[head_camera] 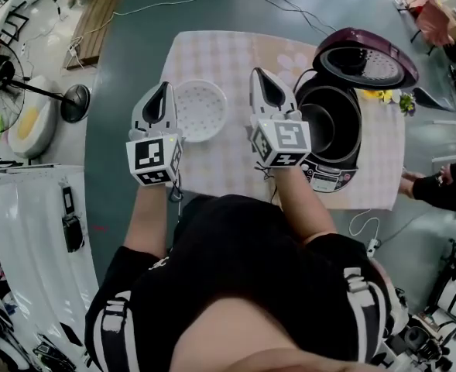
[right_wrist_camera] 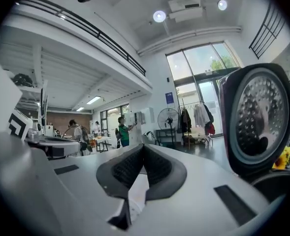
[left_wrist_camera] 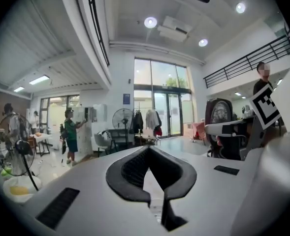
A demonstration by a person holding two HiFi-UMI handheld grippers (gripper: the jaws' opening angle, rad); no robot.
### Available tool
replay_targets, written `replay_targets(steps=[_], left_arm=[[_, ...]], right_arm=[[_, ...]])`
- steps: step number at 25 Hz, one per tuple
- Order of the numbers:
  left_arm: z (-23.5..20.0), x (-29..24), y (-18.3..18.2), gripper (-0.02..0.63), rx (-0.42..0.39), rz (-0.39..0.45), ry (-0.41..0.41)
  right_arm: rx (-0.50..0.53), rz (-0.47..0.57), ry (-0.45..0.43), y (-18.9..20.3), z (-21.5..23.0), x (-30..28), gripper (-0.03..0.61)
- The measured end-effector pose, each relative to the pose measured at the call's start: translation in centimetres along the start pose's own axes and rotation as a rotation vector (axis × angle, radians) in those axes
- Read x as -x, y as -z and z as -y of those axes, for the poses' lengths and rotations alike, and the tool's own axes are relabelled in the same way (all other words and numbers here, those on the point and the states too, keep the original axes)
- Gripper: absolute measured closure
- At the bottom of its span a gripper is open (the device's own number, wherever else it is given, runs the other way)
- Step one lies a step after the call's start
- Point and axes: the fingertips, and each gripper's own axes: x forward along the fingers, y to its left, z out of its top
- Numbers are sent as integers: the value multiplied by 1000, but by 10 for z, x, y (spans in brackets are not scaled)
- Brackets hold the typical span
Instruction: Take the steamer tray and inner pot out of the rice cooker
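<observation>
Hovering over the pale checked-cloth surface (head_camera: 220,169): left hand-held gripper (head_camera: 164,87) and right hand-held gripper (head_camera: 261,74), jaws fully together on both, nothing held (each gripper view shows pads meeting, only room beyond). White round perforated steamer tray (head_camera: 200,111) lies on the cloth between them, outside the dark maroon rice cooker (head_camera: 330,178). Lid (head_camera: 365,56) up, dark inner pot (head_camera: 328,126) inside the cooker body
</observation>
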Motion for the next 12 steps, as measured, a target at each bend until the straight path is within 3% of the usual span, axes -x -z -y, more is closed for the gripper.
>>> replay_targets(steps=[5, 12], left_arm=[[44, 7, -10, 610, 8, 28, 83], [135, -1, -18, 609, 19, 49, 209]], right_arm=[[40, 58, 70, -21, 11, 41, 580], [42, 91, 209, -23, 81, 117, 580]])
